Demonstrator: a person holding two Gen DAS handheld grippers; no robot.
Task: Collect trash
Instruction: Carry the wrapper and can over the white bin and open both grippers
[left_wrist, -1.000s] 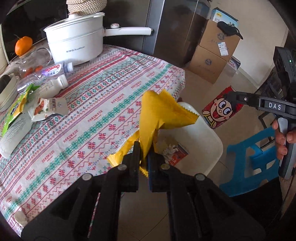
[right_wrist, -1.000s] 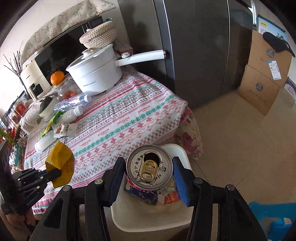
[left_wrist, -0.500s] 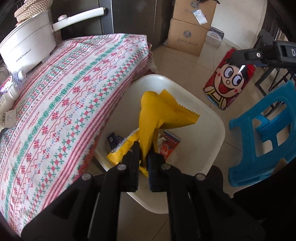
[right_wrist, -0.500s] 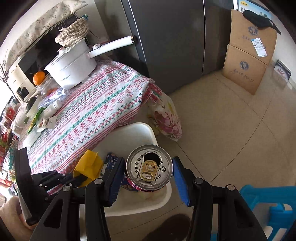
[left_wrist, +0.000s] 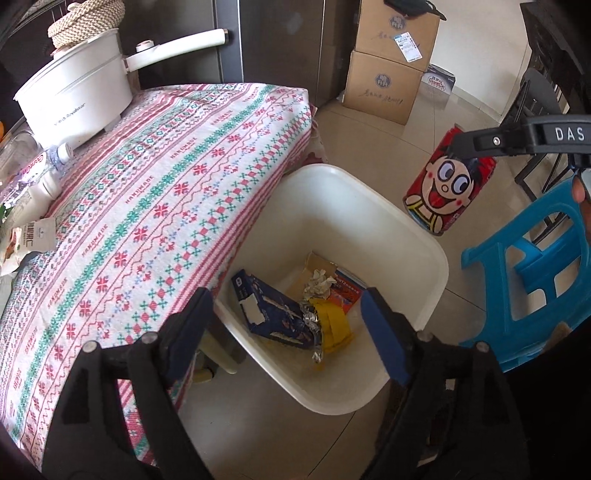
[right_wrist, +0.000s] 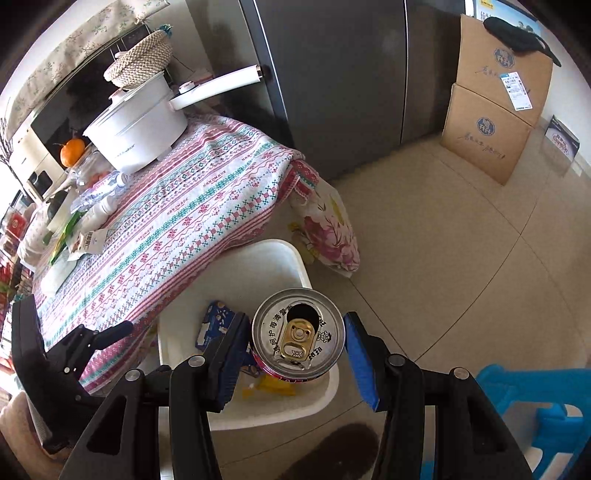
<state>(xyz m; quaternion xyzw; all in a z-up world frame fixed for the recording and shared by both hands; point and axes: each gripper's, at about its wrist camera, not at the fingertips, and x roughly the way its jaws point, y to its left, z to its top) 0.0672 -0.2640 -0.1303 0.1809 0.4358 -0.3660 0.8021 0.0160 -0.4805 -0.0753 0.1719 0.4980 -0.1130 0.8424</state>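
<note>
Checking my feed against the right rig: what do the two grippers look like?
Both match: matte black frames with silver screw heads at the joints and two fingers faced with blue pads. The left gripper shows this in its own view, the right gripper in its view. From the left view, the right one's black body bears white "DAS" lettering. No cables or sleeves are visible.

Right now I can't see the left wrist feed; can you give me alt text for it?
The left tongs are opening with nothing between them above a white trash bin, where the yellow wrapper lies beside a dark blue box and crumpled foil. A patterned tablecloth with a white pot fills the left; the right tongs hold a red cartoon-face can at upper right.
</note>
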